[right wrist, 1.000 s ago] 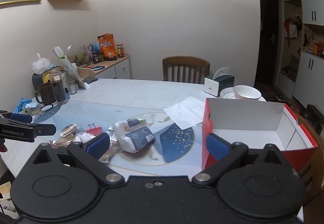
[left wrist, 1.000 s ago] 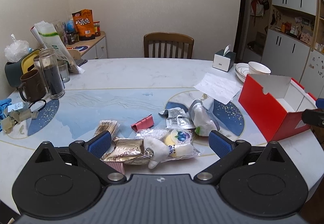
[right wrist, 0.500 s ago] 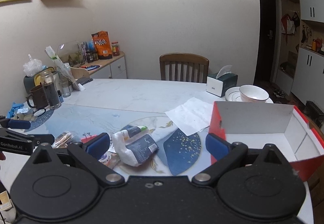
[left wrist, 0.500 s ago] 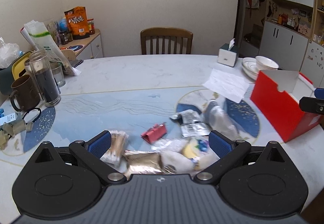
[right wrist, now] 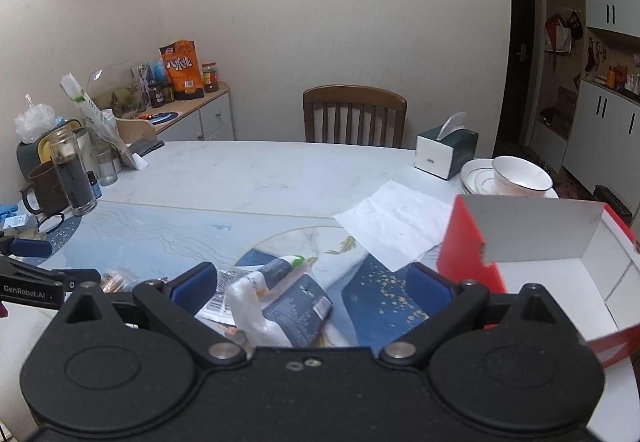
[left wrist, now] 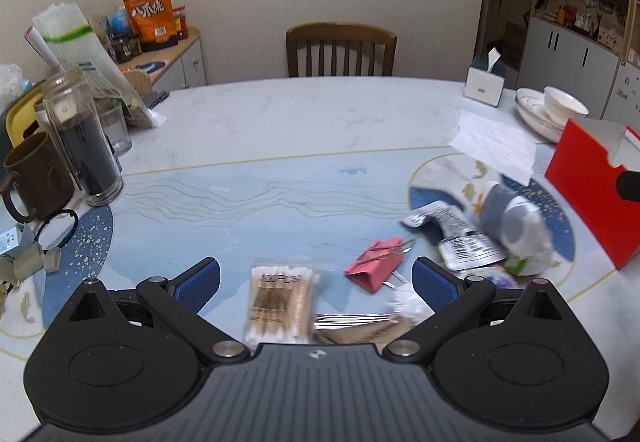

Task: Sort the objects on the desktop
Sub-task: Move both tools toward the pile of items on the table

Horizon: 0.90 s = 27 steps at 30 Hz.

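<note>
My left gripper (left wrist: 316, 278) is open and empty, low over a pack of cotton swabs (left wrist: 280, 302) that lies between its fingers. A red binder clip (left wrist: 376, 262) and a brown foil sachet (left wrist: 356, 330) lie just right of the swabs. Further right are small packets (left wrist: 468, 246) and a white and grey pouch (left wrist: 516, 226). My right gripper (right wrist: 312, 282) is open and empty above the same pouch (right wrist: 280, 298). A red box with a white inside (right wrist: 560, 262) stands at the right; it also shows in the left wrist view (left wrist: 592, 186).
A dark glass bottle (left wrist: 80, 138), brown mug (left wrist: 32, 174) and small glass stand at the left. A white paper sheet (right wrist: 396, 222), tissue box (right wrist: 444, 154) and stacked bowls (right wrist: 516, 174) are at the back right. A chair (left wrist: 340, 50) stands behind the table.
My left gripper has moved left and down, so the swab pack now lies between its fingers. My right gripper has shifted left and forward over the pouch. Both stay open.
</note>
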Each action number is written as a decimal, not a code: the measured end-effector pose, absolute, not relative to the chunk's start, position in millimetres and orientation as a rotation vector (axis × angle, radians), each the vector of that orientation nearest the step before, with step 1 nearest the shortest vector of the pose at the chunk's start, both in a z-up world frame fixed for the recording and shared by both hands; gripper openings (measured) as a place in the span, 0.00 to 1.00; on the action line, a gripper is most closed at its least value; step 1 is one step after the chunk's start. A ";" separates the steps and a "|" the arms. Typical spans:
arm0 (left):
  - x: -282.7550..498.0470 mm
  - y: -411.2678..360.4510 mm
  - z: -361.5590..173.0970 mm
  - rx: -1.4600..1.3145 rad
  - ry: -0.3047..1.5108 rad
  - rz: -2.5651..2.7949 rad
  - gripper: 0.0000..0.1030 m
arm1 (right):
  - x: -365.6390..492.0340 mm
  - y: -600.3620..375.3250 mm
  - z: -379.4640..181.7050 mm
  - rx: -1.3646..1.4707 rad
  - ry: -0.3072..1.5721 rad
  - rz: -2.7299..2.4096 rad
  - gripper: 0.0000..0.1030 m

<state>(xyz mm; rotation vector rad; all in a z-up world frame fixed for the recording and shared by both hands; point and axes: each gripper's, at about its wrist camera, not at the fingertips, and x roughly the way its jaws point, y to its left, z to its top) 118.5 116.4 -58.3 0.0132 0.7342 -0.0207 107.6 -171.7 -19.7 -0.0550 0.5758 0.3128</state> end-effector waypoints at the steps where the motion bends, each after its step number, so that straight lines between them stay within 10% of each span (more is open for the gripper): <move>1: 122.1 120.4 -61.6 0.013 0.744 -0.022 0.99 | 110.2 -166.7 -20.8 -0.061 0.580 0.313 0.97; 27: 183.4 163.4 -121.0 -0.026 0.947 -0.097 0.93 | 166.0 -106.2 -75.9 -0.153 0.762 0.210 0.96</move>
